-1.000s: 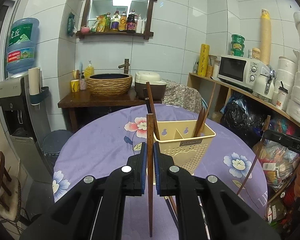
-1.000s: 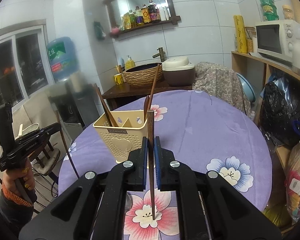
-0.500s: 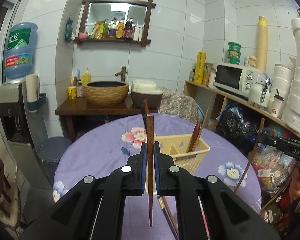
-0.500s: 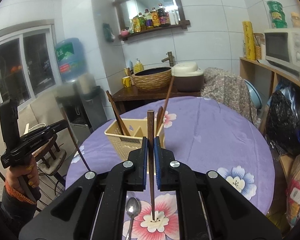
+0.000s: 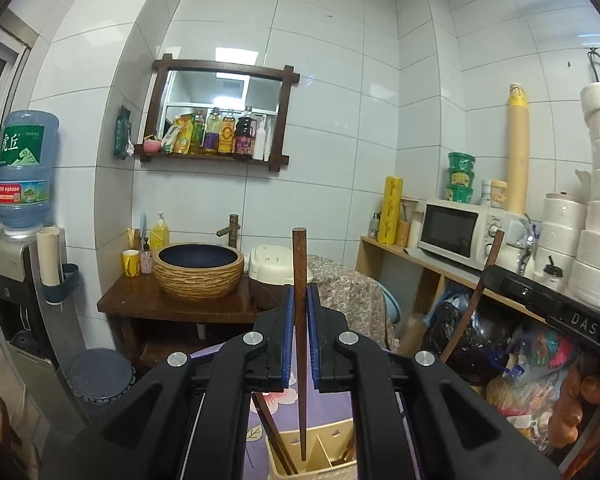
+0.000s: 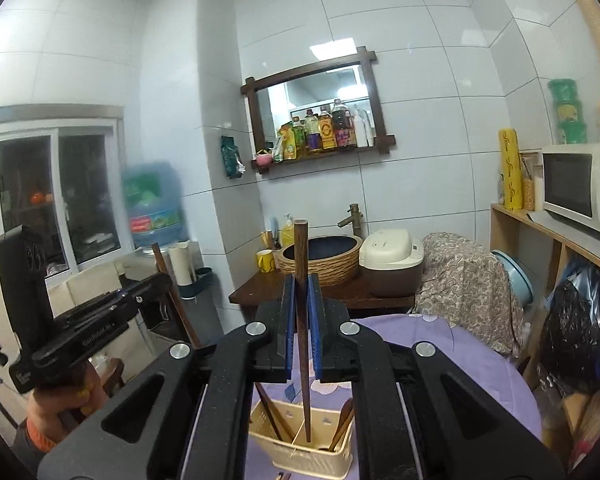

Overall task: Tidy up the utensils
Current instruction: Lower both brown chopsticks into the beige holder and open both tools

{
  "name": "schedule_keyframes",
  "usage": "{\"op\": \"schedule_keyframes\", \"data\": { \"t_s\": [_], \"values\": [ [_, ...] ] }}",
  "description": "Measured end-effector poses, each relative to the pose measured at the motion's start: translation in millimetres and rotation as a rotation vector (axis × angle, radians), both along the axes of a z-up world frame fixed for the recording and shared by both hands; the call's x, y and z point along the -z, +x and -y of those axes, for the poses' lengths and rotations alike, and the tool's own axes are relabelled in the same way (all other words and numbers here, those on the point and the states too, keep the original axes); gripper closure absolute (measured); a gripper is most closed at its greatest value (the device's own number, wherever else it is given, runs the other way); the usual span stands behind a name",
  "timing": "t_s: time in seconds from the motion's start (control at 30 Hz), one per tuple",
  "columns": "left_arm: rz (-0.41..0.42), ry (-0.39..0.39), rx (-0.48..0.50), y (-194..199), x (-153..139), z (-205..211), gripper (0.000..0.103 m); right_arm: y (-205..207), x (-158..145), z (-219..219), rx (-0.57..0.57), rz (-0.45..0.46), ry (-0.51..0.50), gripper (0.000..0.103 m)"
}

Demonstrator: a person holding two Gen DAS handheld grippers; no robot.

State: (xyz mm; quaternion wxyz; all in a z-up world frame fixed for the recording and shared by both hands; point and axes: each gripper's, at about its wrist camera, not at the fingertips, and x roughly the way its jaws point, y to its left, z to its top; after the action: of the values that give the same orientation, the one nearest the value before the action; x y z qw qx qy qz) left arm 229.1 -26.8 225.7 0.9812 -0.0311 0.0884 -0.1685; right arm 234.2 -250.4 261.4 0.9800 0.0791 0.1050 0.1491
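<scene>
Chopsticks fill both views, one clamped upright in each gripper. From the left wrist, the left gripper [image 5: 300,340] has its blue pads closed tight on a dark wooden chopstick [image 5: 301,320], whose thick end stands above the jaws and whose thin tip hangs just over the cream holder [image 5: 332,456], apart from it. Inside the holder lean more wooden utensils [image 5: 276,440], in its left part. The holder stands on a purple flowered cloth [image 5: 268,396]. Right of the holder, higher up, the right gripper [image 5: 496,276] shows from the side, a second chopstick [image 5: 474,296] slanting through it, a hand [image 5: 580,408] on its handle.

From the right wrist, the right gripper [image 6: 300,340] is likewise shut on its chopstick [image 6: 302,320], the tip pointing down over the holder [image 6: 300,440] near its middle divider; whether it dips below the rim I cannot tell. Wooden utensils [image 6: 272,416] lean in the holder's left compartment, and another wooden piece [image 6: 342,420] in its right. Left of the holder, raised, the left gripper [image 6: 160,280] appears side-on with its chopstick [image 6: 172,292] slanting through it, and a hand [image 6: 72,396] below it.
</scene>
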Motion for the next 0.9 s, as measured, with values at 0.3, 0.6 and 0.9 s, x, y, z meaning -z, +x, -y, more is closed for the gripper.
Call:
{"op": "schedule_keyframes", "data": {
  "t_s": [0.3,0.6,0.9],
  "values": [
    [-0.121,0.018,-0.041,27.0,77.7,5.9,0.095,36.8,93.8,-8.7,0.050,-0.132,-0.019,0.096],
    [-0.215,0.047,-0.044,38.7,118.6,4.1,0.095,47.1,132.9,-10.8,0.064,-0.208,-0.033,0.096],
    [-0.246,0.075,-0.035,39.5,131.2,5.6,0.091,44.1,137.0,-10.2,0.077,-0.204,-0.053,0.095]
  ]
}}
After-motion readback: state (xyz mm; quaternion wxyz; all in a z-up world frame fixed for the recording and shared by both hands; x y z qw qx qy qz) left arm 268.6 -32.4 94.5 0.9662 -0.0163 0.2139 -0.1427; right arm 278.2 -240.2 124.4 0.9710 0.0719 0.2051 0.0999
